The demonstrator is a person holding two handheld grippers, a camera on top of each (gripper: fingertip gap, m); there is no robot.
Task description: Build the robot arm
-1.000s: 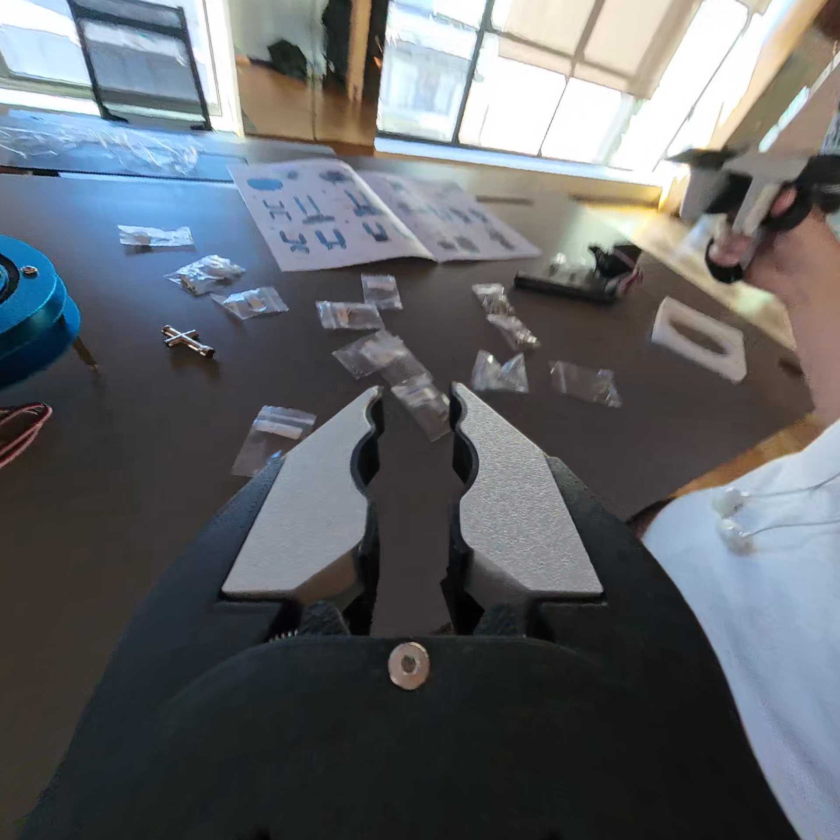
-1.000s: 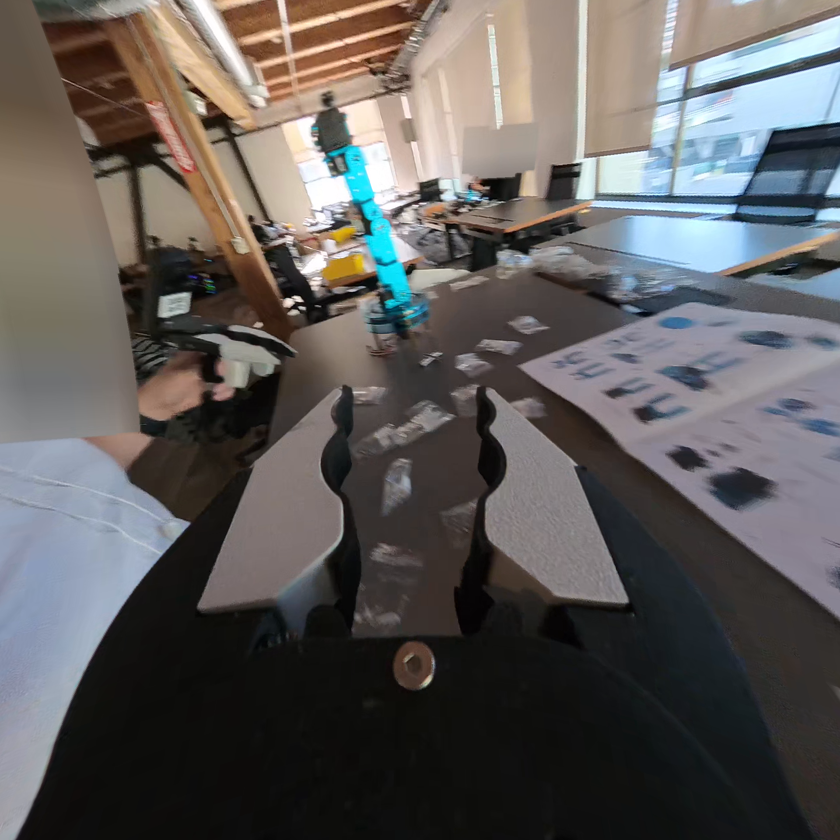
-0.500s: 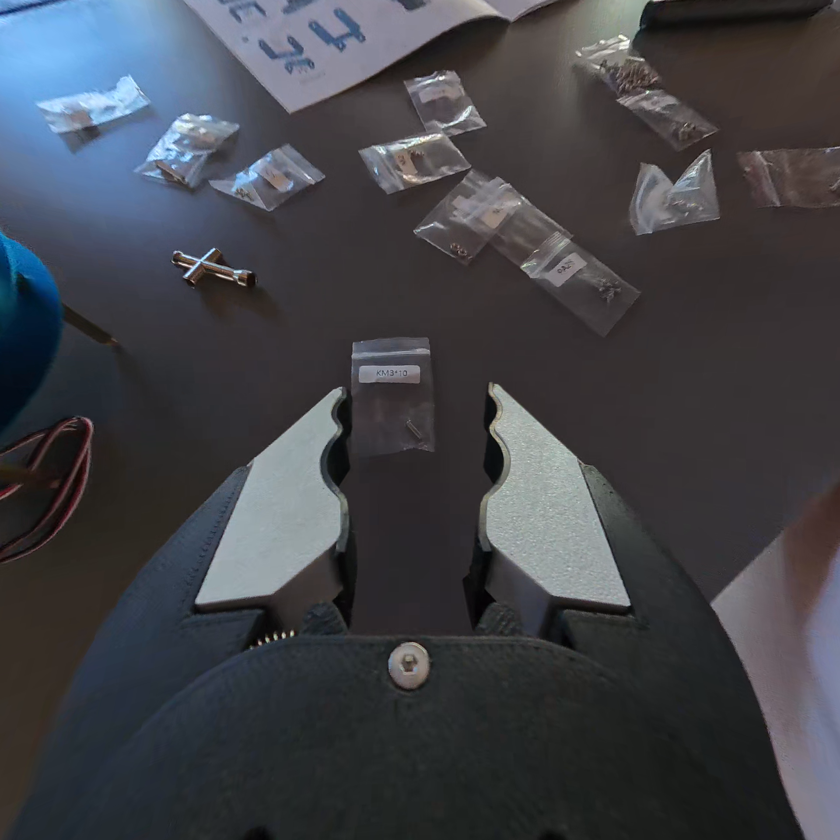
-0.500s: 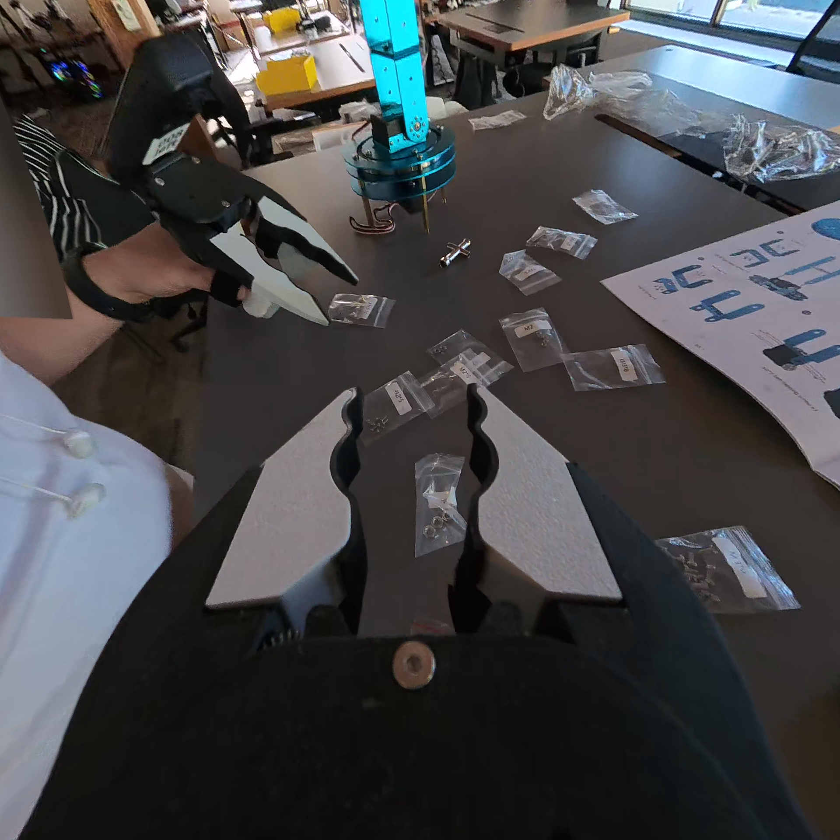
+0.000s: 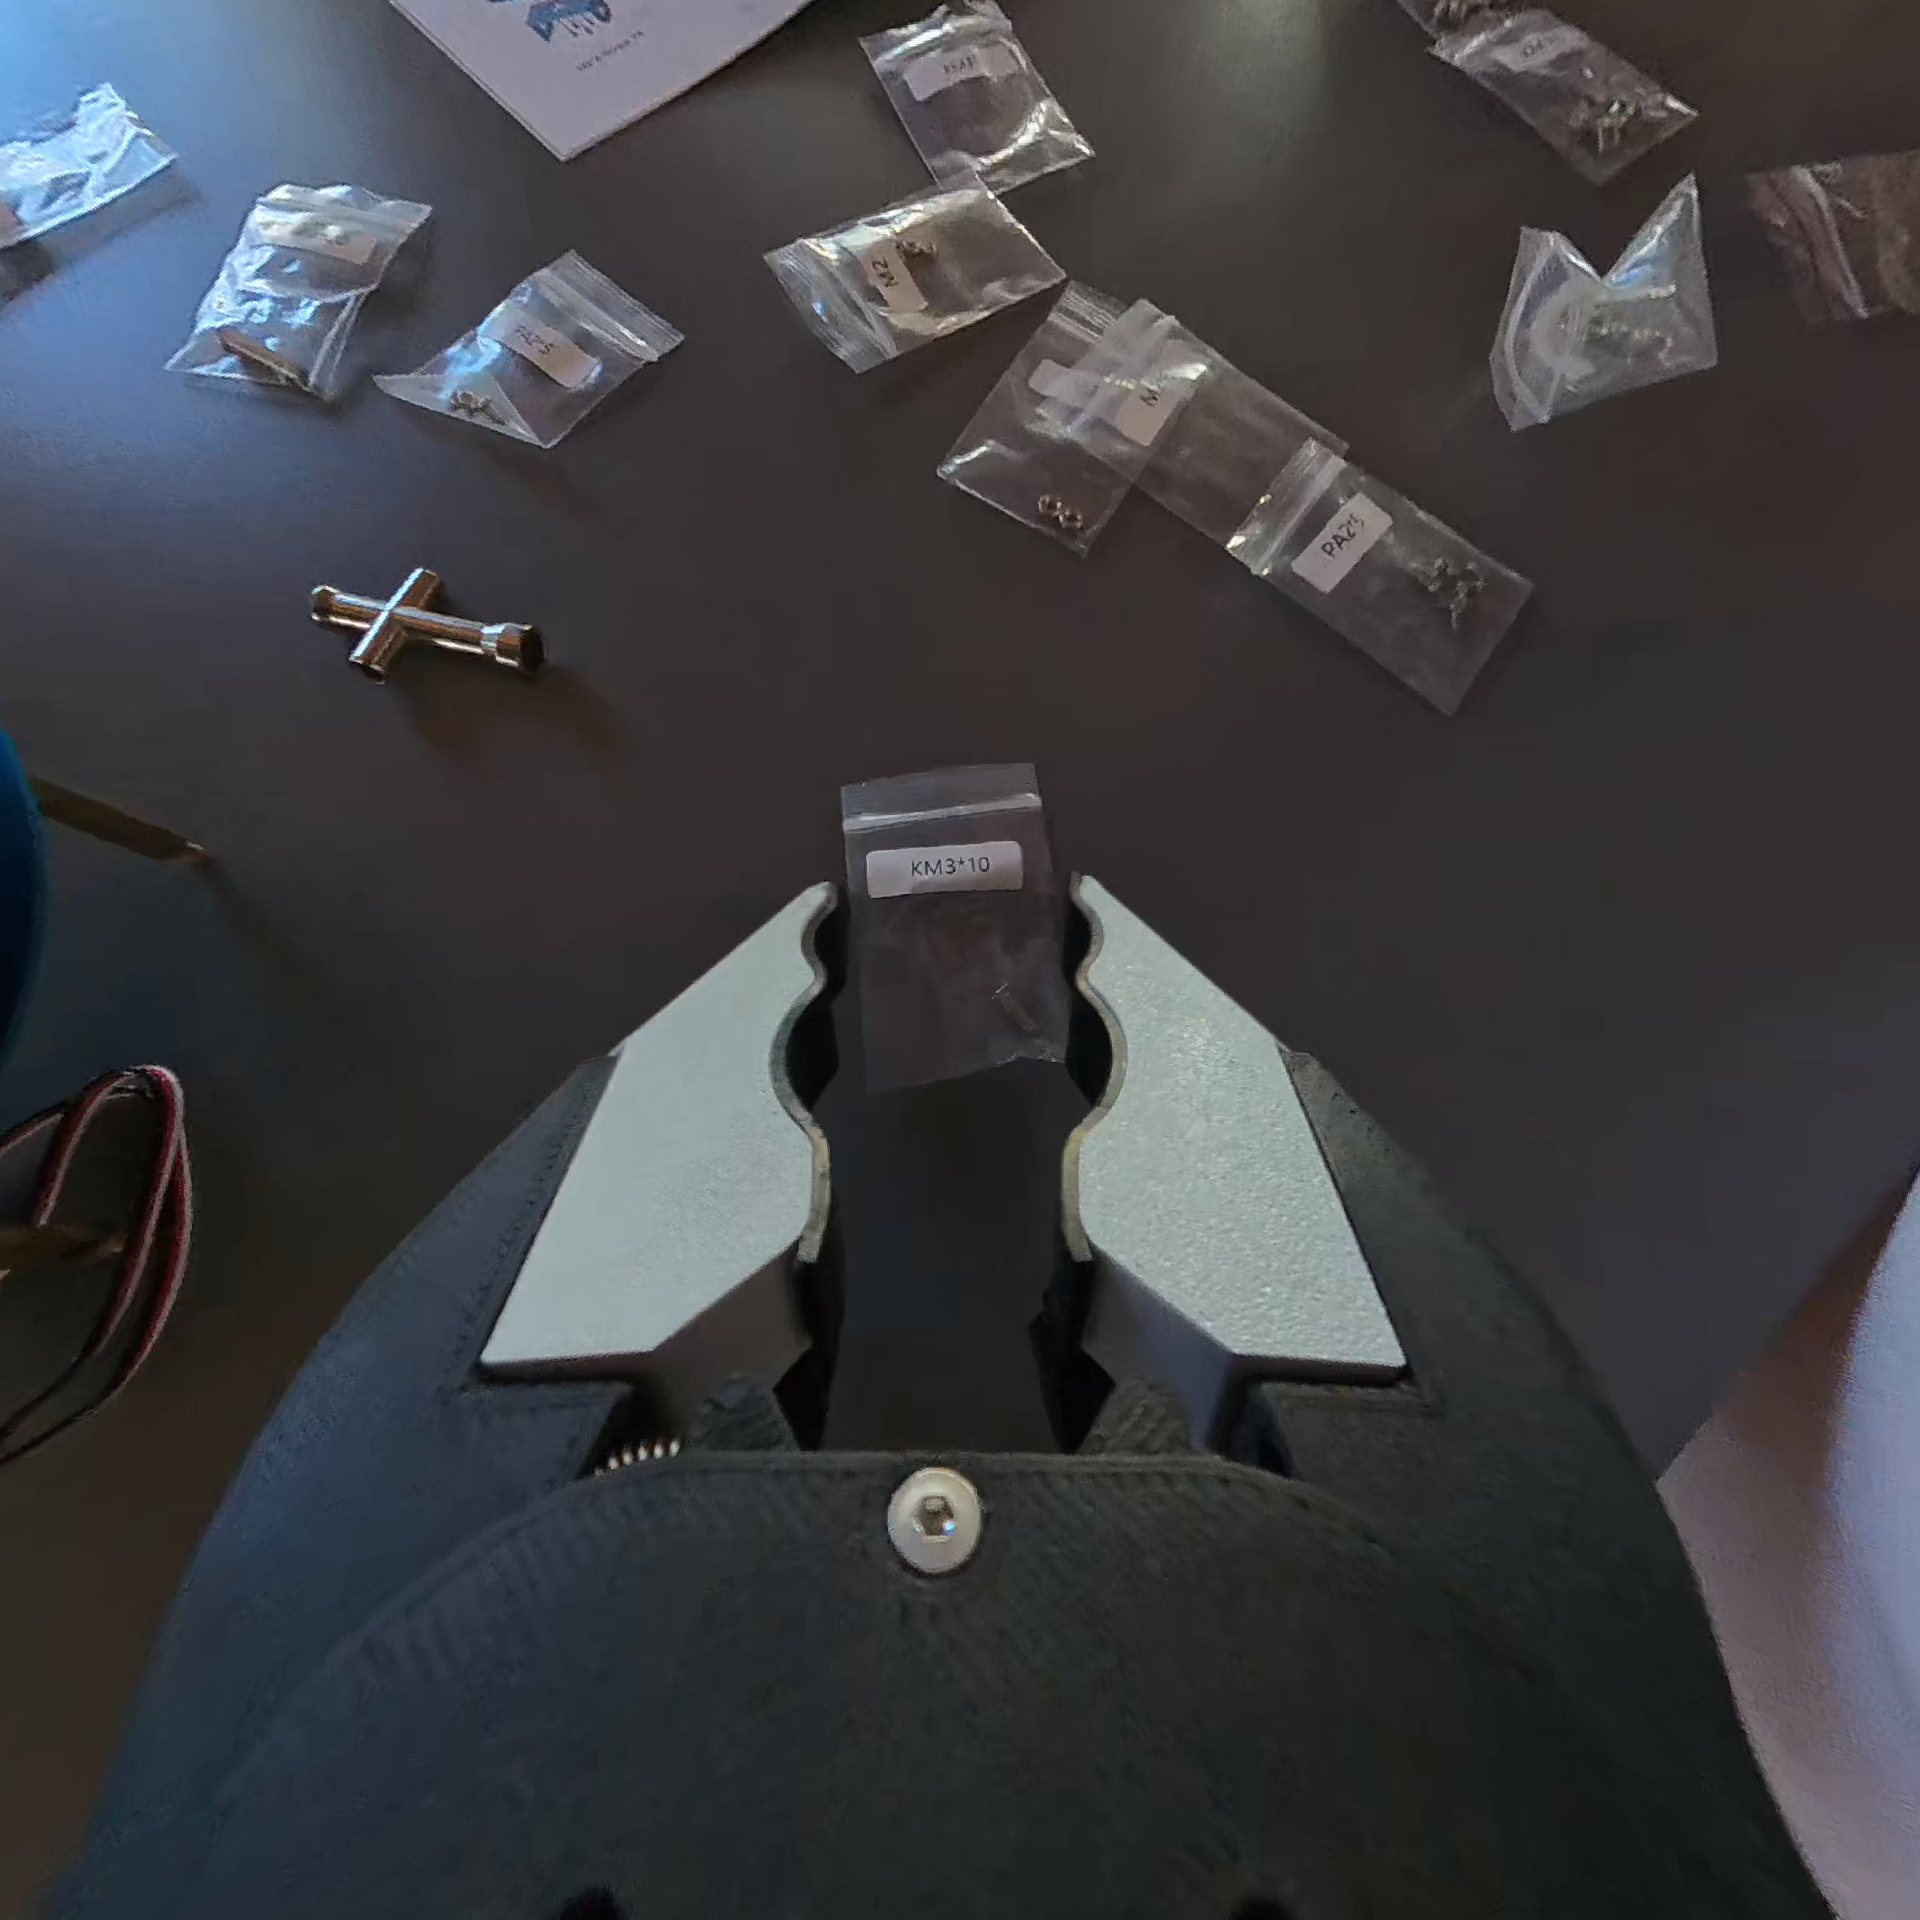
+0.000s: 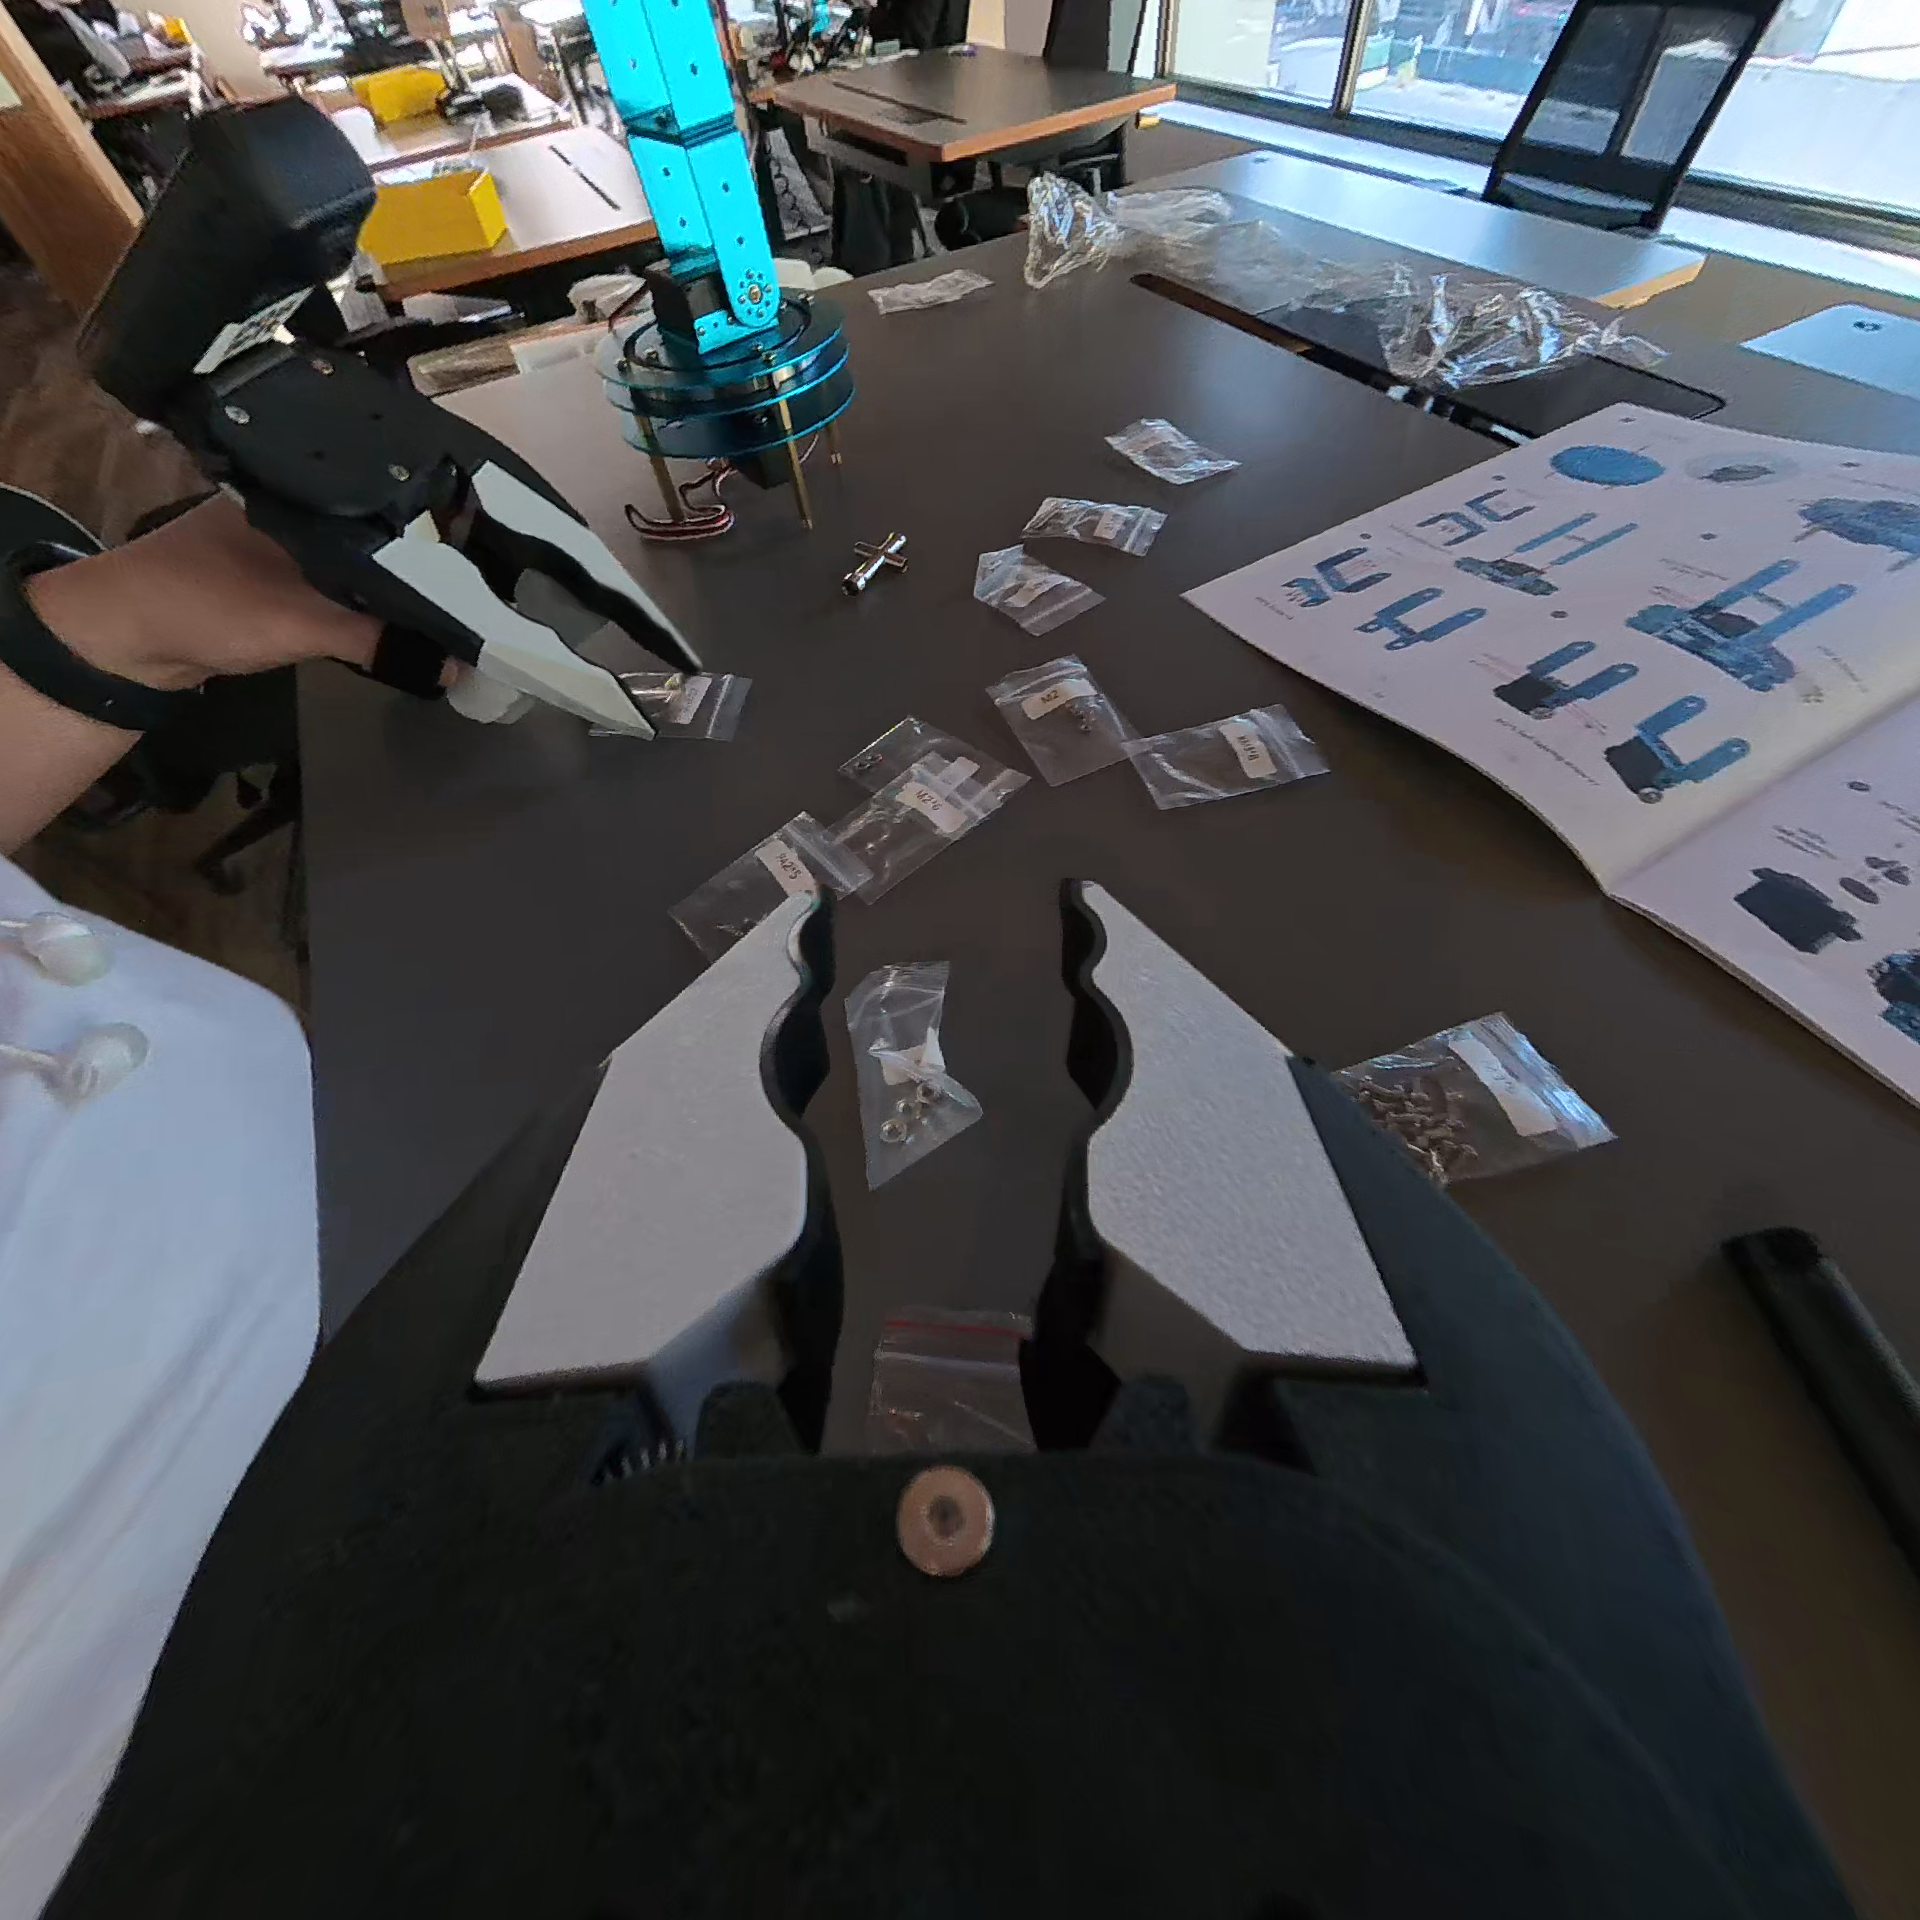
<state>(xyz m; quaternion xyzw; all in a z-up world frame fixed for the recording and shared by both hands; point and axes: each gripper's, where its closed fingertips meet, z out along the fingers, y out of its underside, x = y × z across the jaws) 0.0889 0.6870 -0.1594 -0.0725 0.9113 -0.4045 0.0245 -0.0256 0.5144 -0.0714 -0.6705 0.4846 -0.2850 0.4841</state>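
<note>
Left gripper [image 5: 951,899] low over the dark table [image 5: 1351,935], jaws parted a moderate way, one tip on each side of a small clear labelled bag [image 5: 951,925] lying flat with its white sticker toward the far end; a single small screw shows inside. Tips sit right at the bag's long edges, but whether they press it is hard to judge; in the right wrist view the same gripper [image 6: 675,701] has its tips down at that bag [image 6: 681,704], held by a hand [image 6: 177,634] with a dark wrist strap. Beyond the bag to the left, a metal cross wrench [image 5: 426,623]; farther off, loose clear bags scattered, among them an overlapping pair [image 5: 1132,416] and one with a white sticker [image 5: 1382,582] to the right. Blue arm base [image 6: 727,384] stands on thin brass legs at the far left of the table, a red-and-black wire [image 5: 114,1226] curling near it. Right gripper [image 6: 945,935] hangs above the table, jaws parted about as wide and empty; between them in the picture lies a bag of small nuts [image 6: 909,1065], not touched. Another bag of screws [image 6: 1475,1107] lies just right of it, and an open instruction booklet [image 6: 1621,665] with blue diagrams farther right.
</note>
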